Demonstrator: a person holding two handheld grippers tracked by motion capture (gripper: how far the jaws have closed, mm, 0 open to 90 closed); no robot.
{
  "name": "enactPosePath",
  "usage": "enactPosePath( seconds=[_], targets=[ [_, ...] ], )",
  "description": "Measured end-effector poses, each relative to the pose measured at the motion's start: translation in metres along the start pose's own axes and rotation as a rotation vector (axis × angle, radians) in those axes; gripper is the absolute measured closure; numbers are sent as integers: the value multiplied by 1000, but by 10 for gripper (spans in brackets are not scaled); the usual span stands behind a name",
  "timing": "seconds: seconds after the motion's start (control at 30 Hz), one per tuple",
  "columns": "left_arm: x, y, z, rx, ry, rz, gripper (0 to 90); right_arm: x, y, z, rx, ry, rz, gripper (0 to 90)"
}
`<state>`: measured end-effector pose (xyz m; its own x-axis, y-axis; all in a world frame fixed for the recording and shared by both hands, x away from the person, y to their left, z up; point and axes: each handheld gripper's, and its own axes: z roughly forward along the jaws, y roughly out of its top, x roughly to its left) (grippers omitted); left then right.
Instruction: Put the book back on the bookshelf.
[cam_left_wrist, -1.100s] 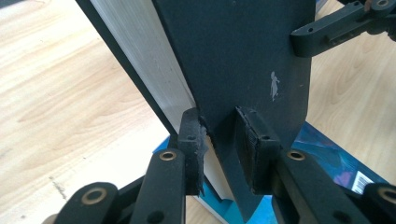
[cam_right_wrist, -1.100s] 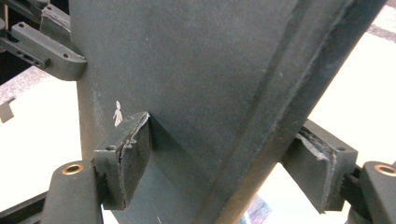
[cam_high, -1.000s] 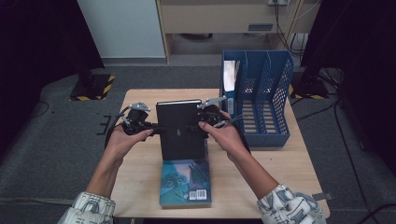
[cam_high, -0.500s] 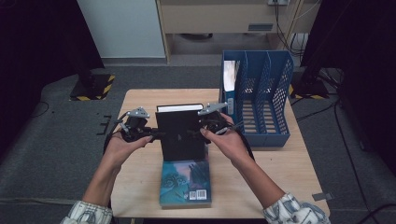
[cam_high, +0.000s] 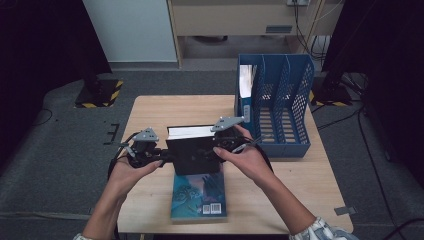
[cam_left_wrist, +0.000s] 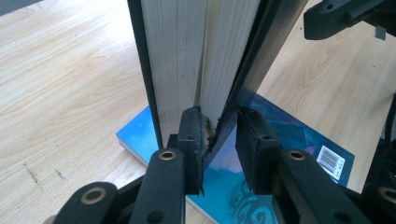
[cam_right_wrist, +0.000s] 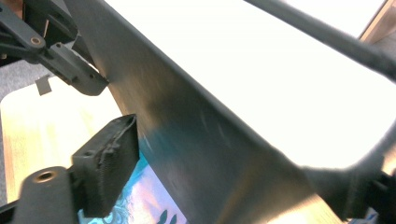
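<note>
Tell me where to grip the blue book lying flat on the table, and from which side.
Take the blue book by its near short edge, the one with the barcode, coming in level from the person's side. It lies flat with that edge bare, while its far end sits under the upright black book, so a tool probably cannot reach it from there.

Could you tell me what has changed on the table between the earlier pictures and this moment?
The black book, held upright between both grippers, has been carried slightly towards the blue file rack. The left gripper keeps its jaws pinched on the book's cover and some pages. The right gripper has just been opening its jaws, with the cover still between them. The blue book lies flat as before, and the rack has not moved.
</note>
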<state>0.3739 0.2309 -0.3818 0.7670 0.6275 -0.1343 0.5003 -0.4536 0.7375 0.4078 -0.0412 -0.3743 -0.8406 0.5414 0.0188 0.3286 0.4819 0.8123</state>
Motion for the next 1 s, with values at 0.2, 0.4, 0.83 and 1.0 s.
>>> enactPosePath(
  seconds=[0.2, 0.4, 0.83, 1.0],
  targets=[
    [2, -6, 2, -32, -2, -14, 702, -1, 3, 8, 24, 12, 4, 157],
    [2, -9, 5, -31, 5, -17, 694, -1, 2, 10, 27, 15, -5, 165],
    [11, -6, 9, -43, 58, -20, 683, 7, -3, -1, 27, 1, -23, 280],
    [10, -8, 14, -52, 58, -34, 652, 6, -3, 2, 21, 2, -25, 271]
  ],
)
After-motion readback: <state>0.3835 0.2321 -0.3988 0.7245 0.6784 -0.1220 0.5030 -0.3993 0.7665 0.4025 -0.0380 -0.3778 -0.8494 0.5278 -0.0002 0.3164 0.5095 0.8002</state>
